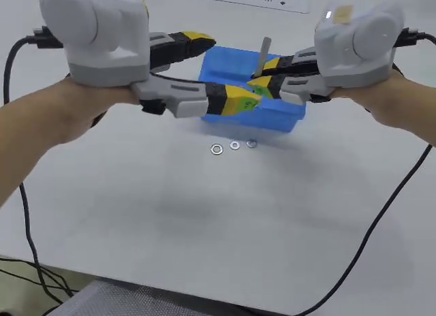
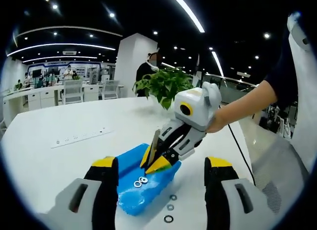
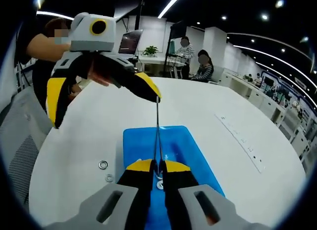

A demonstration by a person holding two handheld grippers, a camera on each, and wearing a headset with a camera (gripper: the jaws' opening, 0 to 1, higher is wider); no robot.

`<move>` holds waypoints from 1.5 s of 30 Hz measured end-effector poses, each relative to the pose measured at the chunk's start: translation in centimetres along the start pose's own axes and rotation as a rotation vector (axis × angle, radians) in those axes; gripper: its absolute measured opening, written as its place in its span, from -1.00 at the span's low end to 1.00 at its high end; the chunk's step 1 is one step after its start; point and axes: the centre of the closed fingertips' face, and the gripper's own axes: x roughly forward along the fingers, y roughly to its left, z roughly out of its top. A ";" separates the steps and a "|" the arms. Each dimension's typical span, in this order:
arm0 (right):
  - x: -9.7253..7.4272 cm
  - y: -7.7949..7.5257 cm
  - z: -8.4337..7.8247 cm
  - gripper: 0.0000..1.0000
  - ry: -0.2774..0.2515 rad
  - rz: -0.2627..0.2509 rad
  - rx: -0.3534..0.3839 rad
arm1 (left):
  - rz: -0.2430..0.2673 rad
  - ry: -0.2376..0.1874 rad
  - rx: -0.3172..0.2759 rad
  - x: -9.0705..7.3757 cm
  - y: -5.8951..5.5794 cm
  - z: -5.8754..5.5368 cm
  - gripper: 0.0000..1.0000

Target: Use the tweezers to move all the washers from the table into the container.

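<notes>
Near table: bare white surface lay open between my hands, free to approach from my side.
Washers: three lay in a row on the table, with clear air above them.
Container: its blue wall stood just behind the row, closing off any low pass from the far side.
Left gripper: my spread jaws hung over the container's near corner.
Right gripper: pinched on the tweezers, it crowded my left gripper's lower jaw; I could not tell whether they touched.
Cables: they trailed across the table at both sides.
</notes>
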 end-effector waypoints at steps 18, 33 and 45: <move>-0.1 1.4 0.8 -0.83 0.004 0.050 -0.061 | -0.132 0.073 0.170 2.0 -0.4 0.7 -0.56; 0.2 1.6 0.4 -0.82 0.024 0.067 -0.096 | -0.153 0.110 0.342 1.6 -1.0 0.6 -0.86; -0.2 1.7 0.7 -0.78 0.028 0.053 -0.102 | -0.142 0.125 0.390 1.6 -1.3 1.0 -0.91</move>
